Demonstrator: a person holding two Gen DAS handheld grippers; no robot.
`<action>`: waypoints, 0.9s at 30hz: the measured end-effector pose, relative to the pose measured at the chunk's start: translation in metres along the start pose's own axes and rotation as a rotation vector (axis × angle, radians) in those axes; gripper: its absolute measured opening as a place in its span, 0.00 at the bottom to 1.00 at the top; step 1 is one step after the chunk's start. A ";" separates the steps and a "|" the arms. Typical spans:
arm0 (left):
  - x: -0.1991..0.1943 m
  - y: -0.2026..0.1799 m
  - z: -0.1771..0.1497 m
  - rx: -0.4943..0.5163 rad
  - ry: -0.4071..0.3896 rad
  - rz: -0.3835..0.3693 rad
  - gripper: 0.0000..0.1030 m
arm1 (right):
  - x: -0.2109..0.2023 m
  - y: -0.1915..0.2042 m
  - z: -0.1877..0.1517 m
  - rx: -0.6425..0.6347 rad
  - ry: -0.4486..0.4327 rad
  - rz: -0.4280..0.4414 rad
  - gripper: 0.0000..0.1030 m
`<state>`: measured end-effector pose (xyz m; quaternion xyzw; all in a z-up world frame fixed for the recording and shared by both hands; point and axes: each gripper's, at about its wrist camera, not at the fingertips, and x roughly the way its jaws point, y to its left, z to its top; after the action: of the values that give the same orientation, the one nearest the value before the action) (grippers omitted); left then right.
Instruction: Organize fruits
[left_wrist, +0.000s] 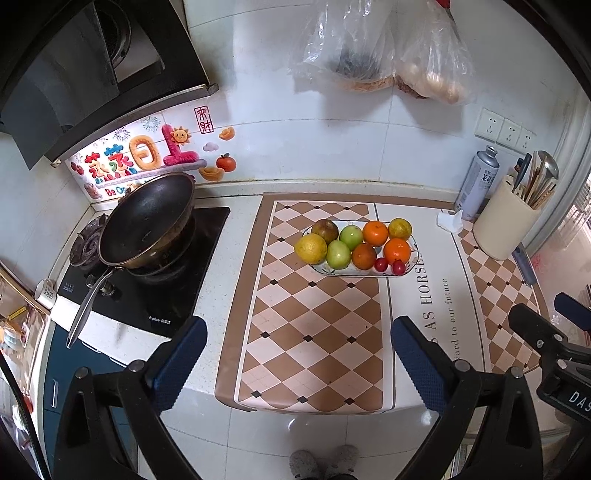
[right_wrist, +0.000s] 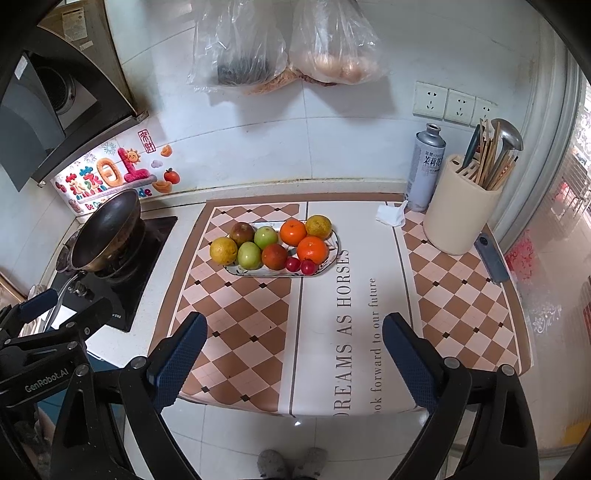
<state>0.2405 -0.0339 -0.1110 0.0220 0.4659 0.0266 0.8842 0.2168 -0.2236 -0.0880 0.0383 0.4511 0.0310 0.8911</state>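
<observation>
A white oval plate (left_wrist: 414, 260) (right_wrist: 333, 254) sits on the checkered counter mat, well ahead of both grippers. It holds several fruits: oranges (left_wrist: 397, 251) (right_wrist: 312, 249), green apples (left_wrist: 338, 254) (right_wrist: 249, 255), a yellow citrus (left_wrist: 311, 248) (right_wrist: 223, 251), a dark red-brown fruit (left_wrist: 324, 230) (right_wrist: 242, 233) and two small red fruits (left_wrist: 381, 264) (right_wrist: 293, 263). My left gripper (left_wrist: 298, 338) is open and empty above the counter's front edge. My right gripper (right_wrist: 294, 334) is open and empty, beside it to the right.
A black wok (left_wrist: 147, 219) (right_wrist: 105, 229) sits on the stove at the left. A cream utensil holder (left_wrist: 506, 221) (right_wrist: 461, 218), a grey spray can (left_wrist: 476, 184) (right_wrist: 424, 170) and a crumpled tissue (right_wrist: 391, 216) stand at the back right. Plastic bags (right_wrist: 288, 44) hang on the wall.
</observation>
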 end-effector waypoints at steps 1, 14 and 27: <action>0.000 0.001 0.000 0.000 0.000 0.000 0.99 | 0.000 0.000 0.000 -0.001 0.001 -0.001 0.95; 0.000 0.003 -0.001 -0.001 0.000 0.001 0.99 | -0.001 0.000 0.001 -0.004 0.002 0.003 0.95; 0.001 0.004 -0.001 -0.009 0.006 -0.007 0.99 | 0.000 0.002 0.003 -0.006 0.005 0.004 0.95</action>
<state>0.2400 -0.0296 -0.1118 0.0163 0.4686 0.0256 0.8829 0.2195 -0.2218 -0.0861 0.0363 0.4531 0.0345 0.8900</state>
